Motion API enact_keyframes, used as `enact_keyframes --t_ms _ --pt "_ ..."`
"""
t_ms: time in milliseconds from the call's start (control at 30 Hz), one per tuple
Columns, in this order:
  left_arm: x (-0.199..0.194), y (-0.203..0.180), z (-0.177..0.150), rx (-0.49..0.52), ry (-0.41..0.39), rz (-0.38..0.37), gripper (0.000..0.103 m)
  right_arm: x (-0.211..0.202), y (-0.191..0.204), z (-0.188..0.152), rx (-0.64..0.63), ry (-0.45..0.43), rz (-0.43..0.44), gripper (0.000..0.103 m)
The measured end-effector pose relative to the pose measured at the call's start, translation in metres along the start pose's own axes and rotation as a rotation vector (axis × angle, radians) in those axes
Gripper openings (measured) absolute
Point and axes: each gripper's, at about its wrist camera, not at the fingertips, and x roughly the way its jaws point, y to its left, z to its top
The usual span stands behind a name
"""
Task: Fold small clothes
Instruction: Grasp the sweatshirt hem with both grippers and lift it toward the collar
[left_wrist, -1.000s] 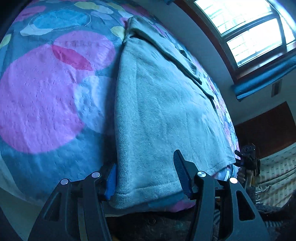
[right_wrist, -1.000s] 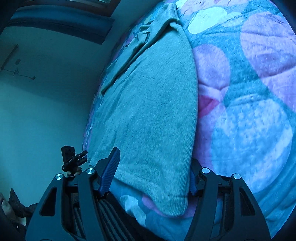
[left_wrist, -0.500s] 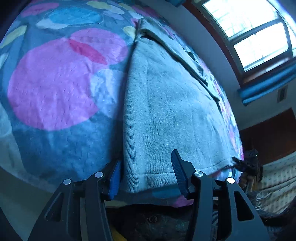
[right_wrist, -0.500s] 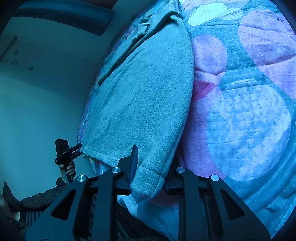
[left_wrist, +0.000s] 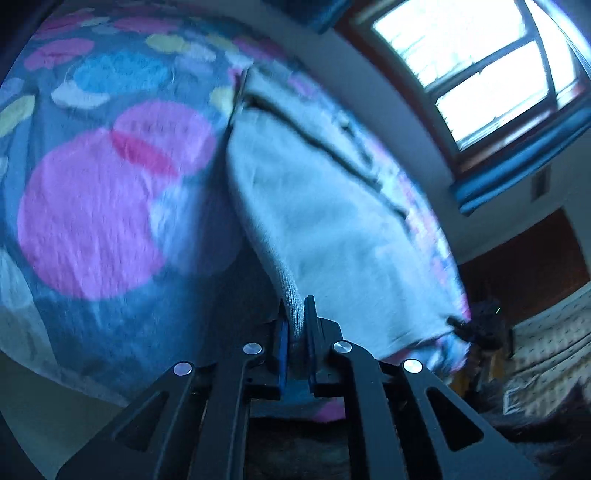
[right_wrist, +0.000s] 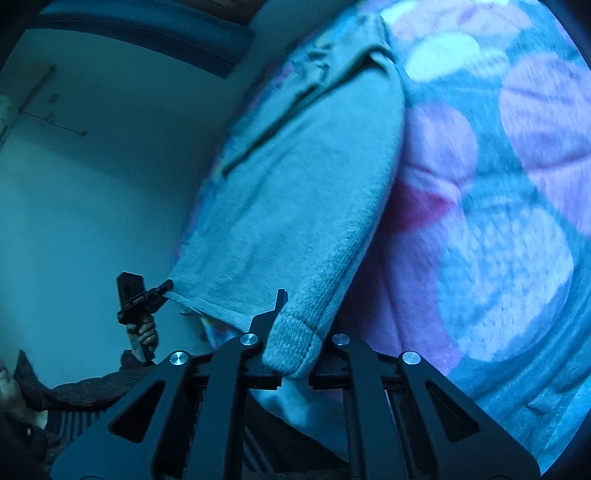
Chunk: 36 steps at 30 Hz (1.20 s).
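Observation:
A light grey knit garment (left_wrist: 325, 206) lies lengthwise on a quilt with pink and blue circles (left_wrist: 92, 206). My left gripper (left_wrist: 296, 310) is shut on the ribbed hem at the garment's near left corner. In the right wrist view the same garment (right_wrist: 306, 192) runs away from me, and my right gripper (right_wrist: 295, 332) is shut on its ribbed near right corner. Both near corners are lifted off the quilt. Each gripper shows small in the other's view, the right one (left_wrist: 480, 325) and the left one (right_wrist: 138, 295), at the opposite hem corner.
The quilt (right_wrist: 498, 221) covers a bed whose near edge is right below the grippers. A bright window (left_wrist: 480, 62) with a blue blind is at the far right wall. A plain wall (right_wrist: 92, 184) stands to the left of the bed.
Both grippers have closed on the garment's hem corners; a second ago both were open around the hem. The near hem has lifted off the quilt.

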Motion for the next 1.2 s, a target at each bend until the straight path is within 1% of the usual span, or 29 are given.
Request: enact_keyframes --t_ms 100,167,233,333,400,500,567,600,667,733,800,833,867,900,933,967,1033,1100,1200 --pt "-0.014 0.002 0.028 -0.061 -0.073 -0.068 0.007 -0.01 0.013 0.019 -0.017 -0.049 0.058 0.008" --pt "-0.013 0.004 0.046 -0.093 -0.101 -0.091 0.008 -0.013 0.018 0.042 -0.03 -0.087 0.091 0.007" --pt "-0.006 0.01 0.072 -0.13 -0.131 -0.123 0.007 -0.013 0.014 0.067 -0.018 -0.116 0.114 0.007" --pt "0.016 0.021 0.109 -0.159 -0.147 -0.13 0.008 -0.001 0.0 0.111 0.017 -0.142 0.119 0.007" --pt "0.041 0.034 0.134 -0.186 -0.134 -0.119 0.008 0.012 -0.015 0.136 0.069 -0.146 0.116 0.007" --pt "0.075 0.055 0.158 -0.227 -0.111 -0.101 0.007 0.042 -0.05 0.175 0.158 -0.139 0.062 0.007" --pt "0.099 0.07 0.174 -0.245 -0.093 -0.081 0.007 0.056 -0.069 0.188 0.2 -0.136 0.037 0.007" --pt "0.111 0.077 0.182 -0.247 -0.079 -0.056 0.007 0.063 -0.077 0.195 0.22 -0.133 0.024 0.007" --pt "0.126 0.083 0.191 -0.241 -0.056 -0.047 0.008 0.078 -0.094 0.207 0.256 -0.119 -0.006 0.007" --pt "0.132 0.085 0.195 -0.229 -0.04 -0.054 0.008 0.085 -0.105 0.212 0.285 -0.12 -0.005 0.008" --pt "0.13 0.083 0.199 -0.213 -0.041 -0.065 0.01 0.087 -0.112 0.215 0.308 -0.127 0.013 0.01" --pt "0.124 0.081 0.2 -0.201 -0.052 -0.066 0.018 0.085 -0.114 0.215 0.309 -0.138 0.036 0.014" --pt "0.115 0.078 0.202 -0.181 -0.077 -0.06 0.036 0.081 -0.113 0.215 0.299 -0.152 0.047 0.021" --pt "0.105 0.076 0.202 -0.159 -0.115 -0.047 0.047 0.077 -0.112 0.214 0.286 -0.172 0.048 0.034" --pt "0.098 0.075 0.203 -0.143 -0.143 -0.037 0.058 0.07 -0.11 0.214 0.271 -0.202 0.05 0.043" --pt "0.093 0.074 0.204 -0.126 -0.159 -0.025 0.059 0.065 -0.107 0.213 0.261 -0.221 0.056 0.048" --pt "0.088 0.076 0.204 -0.095 -0.157 0.005 0.059 0.056 -0.104 0.212 0.235 -0.248 0.04 0.052" --pt "0.087 0.077 0.202 -0.069 -0.15 0.029 0.059 0.051 -0.101 0.21 0.204 -0.248 0.003 0.053" --pt "0.096 0.075 0.203 -0.029 -0.131 0.054 0.059 0.05 -0.1 0.206 0.194 -0.244 -0.006 0.054"
